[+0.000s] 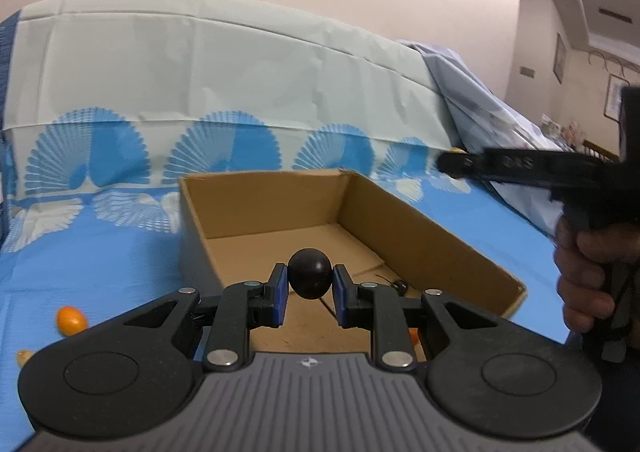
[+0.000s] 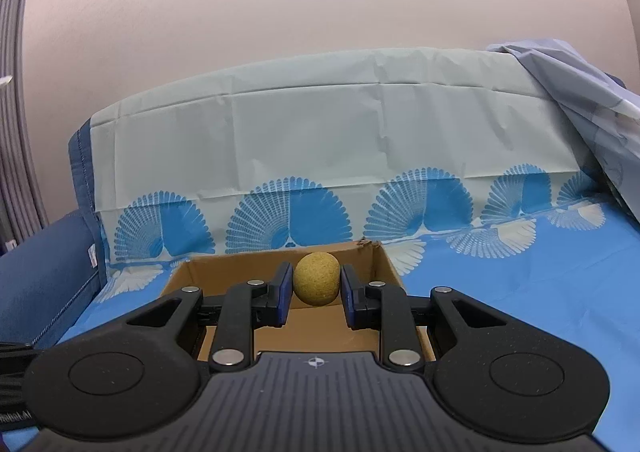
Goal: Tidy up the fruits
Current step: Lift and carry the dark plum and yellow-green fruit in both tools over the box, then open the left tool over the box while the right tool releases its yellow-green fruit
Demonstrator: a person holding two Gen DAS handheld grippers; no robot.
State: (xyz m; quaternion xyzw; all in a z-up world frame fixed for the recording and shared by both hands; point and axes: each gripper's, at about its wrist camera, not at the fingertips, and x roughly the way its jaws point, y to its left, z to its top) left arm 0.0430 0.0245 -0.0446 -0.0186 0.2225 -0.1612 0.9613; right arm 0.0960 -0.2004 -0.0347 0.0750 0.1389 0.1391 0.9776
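My left gripper (image 1: 310, 284) is shut on a dark round fruit (image 1: 310, 272), held over the near end of an open cardboard box (image 1: 432, 228). A small dark stem piece (image 1: 399, 286) lies on the box floor. My right gripper (image 2: 316, 288) is shut on a tan, rough-skinned round fruit (image 2: 316, 278) above the same box (image 2: 384, 256). In the left wrist view the right gripper (image 1: 452, 165) reaches in from the right with something yellowish at its tip, held by a person's hand (image 1: 588, 272).
The box sits on a blue cloth with fan patterns (image 1: 100, 252). An orange kumquat (image 1: 71, 320) and a yellowish bit (image 1: 23, 356) lie on the cloth left of the box; an orange bit (image 1: 414, 336) shows by my right finger. A pale draped backrest (image 2: 320, 139) rises behind.
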